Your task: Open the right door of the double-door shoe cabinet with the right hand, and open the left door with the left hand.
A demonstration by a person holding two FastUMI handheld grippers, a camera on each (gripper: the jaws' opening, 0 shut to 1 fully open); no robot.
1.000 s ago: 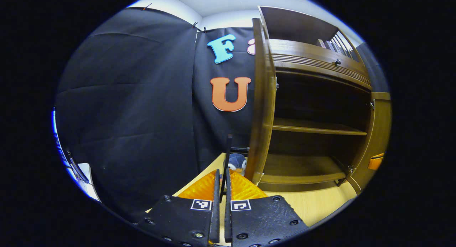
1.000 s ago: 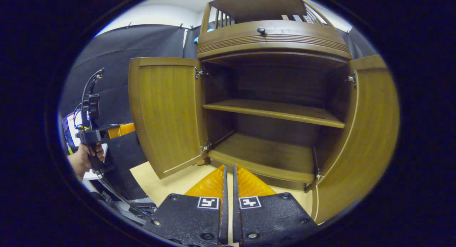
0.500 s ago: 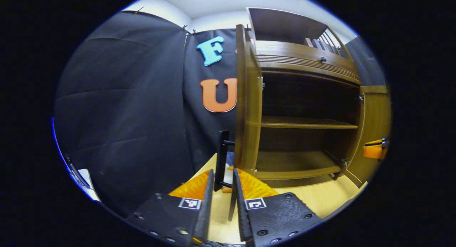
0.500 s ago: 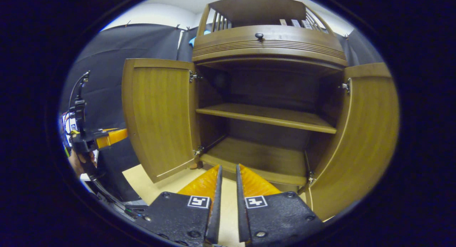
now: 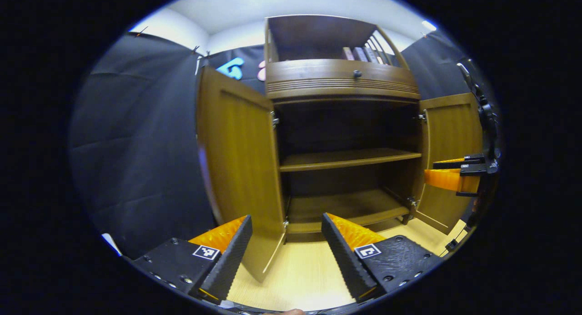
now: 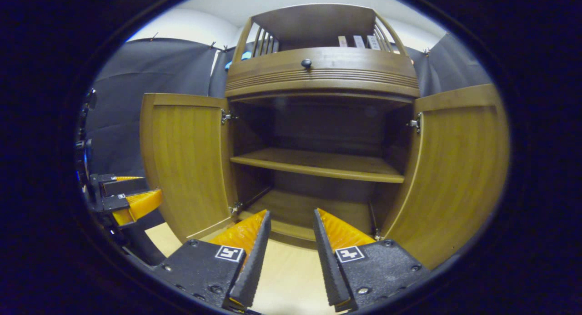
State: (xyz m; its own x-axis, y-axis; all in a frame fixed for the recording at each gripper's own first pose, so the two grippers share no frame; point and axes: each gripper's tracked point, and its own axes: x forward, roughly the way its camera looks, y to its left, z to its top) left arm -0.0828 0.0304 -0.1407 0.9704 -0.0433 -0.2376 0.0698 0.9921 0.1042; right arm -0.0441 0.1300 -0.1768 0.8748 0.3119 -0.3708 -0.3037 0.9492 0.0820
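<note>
The shoe cabinet (image 6: 318, 137) is taken as the landmark. In the right gripper view, both of its doors are seen swung outward: the left door (image 6: 184, 162) stands out from the left side of the cabinet and the right door (image 6: 450, 169) from the right side, each with its long axis upright and hinged at its inner edge. The two shelves between them are seen bare.

The right gripper (image 6: 291, 235) is placed in front of the cabinet's lower shelf, between the two doors; its jaws are spread apart and nothing is held in them. In the left gripper view, the left gripper (image 5: 286, 237) is found in front of the cabinet, with the bottom corner of the left door (image 5: 238, 169) lying in the wide gap between its jaws; contact cannot be confirmed, and nothing is gripped.

The left gripper is nearer to the left door and the right gripper to the right door. The task is judged as practically done, so only a withdrawal away from the cabinet seems to be needed.
</note>
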